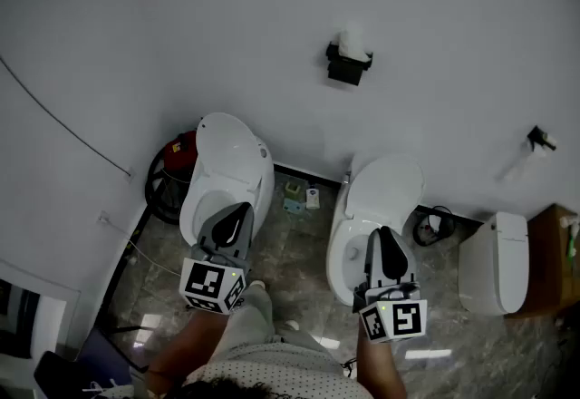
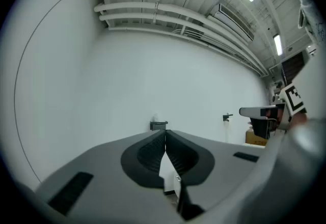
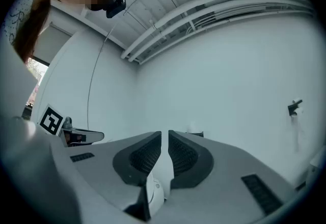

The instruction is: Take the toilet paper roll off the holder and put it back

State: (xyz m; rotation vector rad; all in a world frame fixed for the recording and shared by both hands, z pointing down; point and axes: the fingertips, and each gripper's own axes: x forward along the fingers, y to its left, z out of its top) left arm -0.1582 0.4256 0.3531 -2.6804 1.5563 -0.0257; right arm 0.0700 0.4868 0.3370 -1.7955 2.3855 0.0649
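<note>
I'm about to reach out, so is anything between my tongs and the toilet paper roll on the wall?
Nothing visible does. The toilet paper roll hangs on open wall; the toilets stand lower, beneath the reach.

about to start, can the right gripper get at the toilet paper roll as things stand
Probably yes: nothing stands between the right gripper and the toilet paper roll on its wall holder. It is well short, jaws nearly shut, so they must open.
</note>
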